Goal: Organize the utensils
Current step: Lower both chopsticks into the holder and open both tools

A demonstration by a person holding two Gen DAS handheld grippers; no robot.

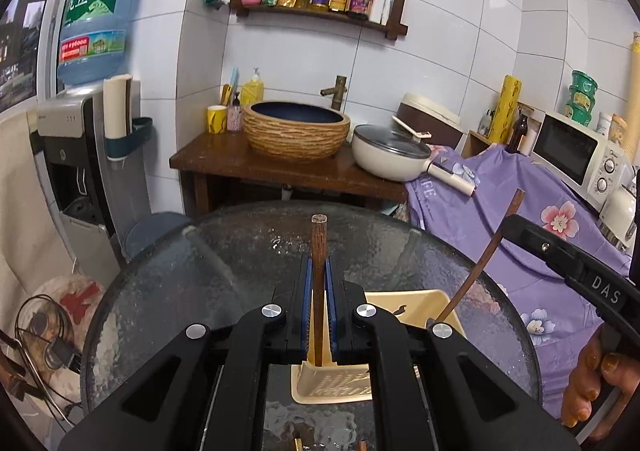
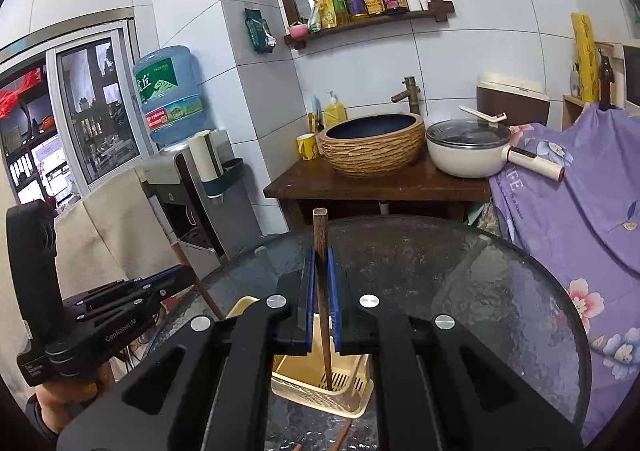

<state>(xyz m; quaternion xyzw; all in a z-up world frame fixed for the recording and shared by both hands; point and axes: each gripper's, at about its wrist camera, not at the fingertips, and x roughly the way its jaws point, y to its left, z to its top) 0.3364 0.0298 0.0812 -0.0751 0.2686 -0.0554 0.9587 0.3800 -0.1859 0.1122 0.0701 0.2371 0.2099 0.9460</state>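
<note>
My left gripper (image 1: pixel 319 263) is shut on a dark wooden chopstick (image 1: pixel 319 235) that stands nearly upright between the blue pads. Its lower end reaches into a beige slotted utensil basket (image 1: pixel 420 303) on the round glass table (image 1: pixel 200 271). My right gripper (image 2: pixel 320 251) is shut on a second wooden chopstick (image 2: pixel 320 227), whose tip is down inside the same basket (image 2: pixel 304 387). Each view shows the other gripper at its side: the right gripper (image 1: pixel 510 225) with its slanted chopstick (image 1: pixel 480 263), and the left gripper (image 2: pixel 188 271) with its chopstick (image 2: pixel 200 287).
Another brown stick (image 2: pixel 344 431) lies on the glass table (image 2: pixel 480 291) near the basket. Behind stand a wooden washstand (image 1: pixel 248 167) with a woven-look basin (image 1: pixel 296 131) and a lidded white pan (image 1: pixel 392 155). A water dispenser (image 1: pixel 80 139) is left, purple flowered cloth (image 1: pixel 520 219) right.
</note>
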